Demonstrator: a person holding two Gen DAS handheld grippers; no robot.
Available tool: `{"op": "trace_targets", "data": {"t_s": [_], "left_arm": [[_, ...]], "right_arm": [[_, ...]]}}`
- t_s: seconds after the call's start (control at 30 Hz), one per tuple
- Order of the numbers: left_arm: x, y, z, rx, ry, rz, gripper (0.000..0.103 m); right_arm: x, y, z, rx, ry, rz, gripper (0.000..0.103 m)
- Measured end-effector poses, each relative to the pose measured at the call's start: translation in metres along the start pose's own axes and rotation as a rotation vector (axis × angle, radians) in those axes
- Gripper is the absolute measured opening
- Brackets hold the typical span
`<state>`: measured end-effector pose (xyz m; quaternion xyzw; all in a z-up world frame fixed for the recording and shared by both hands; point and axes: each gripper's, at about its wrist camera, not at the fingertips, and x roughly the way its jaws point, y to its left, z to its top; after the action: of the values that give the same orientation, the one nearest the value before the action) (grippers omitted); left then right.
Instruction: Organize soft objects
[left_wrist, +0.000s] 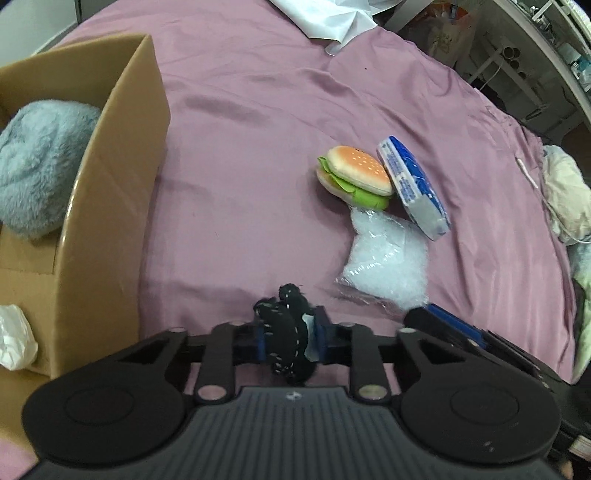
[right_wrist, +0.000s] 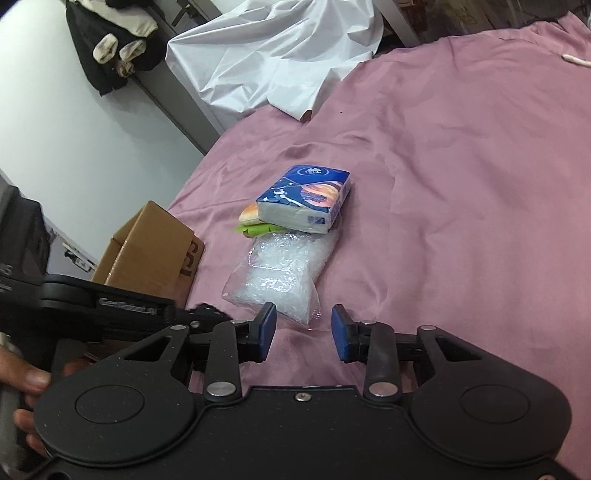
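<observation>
Nearest the left camera, the left claw (left_wrist: 291, 341) is pinching a small black fuzzy item (left_wrist: 286, 332) with pale stitching between its blue pads; the item bulges above and below the grip. The right claw (right_wrist: 303, 334) stands spread with nothing between its pads, low over the pink bed sheet (right_wrist: 461, 203) just short of the clear plastic bag (right_wrist: 275, 277).

In the left view the cardboard box (left_wrist: 110, 192) sits at 9 to 10 o'clock, well apart from the held item. It already contains a grey-blue plush (left_wrist: 37, 166) and something white and crumpled (left_wrist: 14, 338) at its near corner (material cannot be determined).

Farther out, at 1 o'clock in the left view, three items remain on the bed in a tight cluster: the clear bag, then the plush hamburger (left_wrist: 354, 175), then the blue tissue pack (left_wrist: 413, 188), which leans against the hamburger. A white cloth (right_wrist: 273, 59) lies at the far edge of the bed.

Judged step: carrying the black item to the box.

Risks:
- The item is soft and gripped off-centre, so it may slip out during the swing left.
- The box wall stands high; a low approach could strike the rim and push the box.
- The bag is slick, so the right claw may pinch film only and drag it.
- Lifting the hamburger would topple the tissue pack.
</observation>
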<state>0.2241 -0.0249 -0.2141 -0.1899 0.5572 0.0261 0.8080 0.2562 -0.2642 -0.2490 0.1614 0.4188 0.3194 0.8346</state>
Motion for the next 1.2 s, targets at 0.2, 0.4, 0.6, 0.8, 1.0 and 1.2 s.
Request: {"op": "trace_targets", "data": {"t_s": [0.2,0.4,0.6,0.8,1.0,1.2], "left_arm": [[-0.012,0.003,-0.001,0.005,-0.016,-0.030,0.018],[-0.031,0.008,0.000,-0.009,-0.079,-0.058,0.017],[-0.049,0.015,0.001,-0.031,-0.117,-0.092,0.017],[-0.077,0.028,0.002,-0.056,-0.186,-0.114,0.018],[-0.112,0.049,0.001,-0.088,-0.273,-0.124,0.018],[-0.139,0.066,-0.006,-0.086,-0.336,-0.122,0.018]], "right_arm": [[0.003,0.010,0.000,-0.056,-0.008,-0.033,0.034],[0.004,0.017,0.000,-0.083,0.009,-0.056,0.016],[-0.006,0.029,-0.005,-0.110,0.011,-0.041,0.007],[-0.022,0.049,-0.006,-0.149,-0.001,-0.065,0.005],[-0.042,0.073,-0.001,-0.198,-0.045,-0.055,0.003],[-0.051,0.096,0.000,-0.232,-0.071,-0.065,0.000]]}}
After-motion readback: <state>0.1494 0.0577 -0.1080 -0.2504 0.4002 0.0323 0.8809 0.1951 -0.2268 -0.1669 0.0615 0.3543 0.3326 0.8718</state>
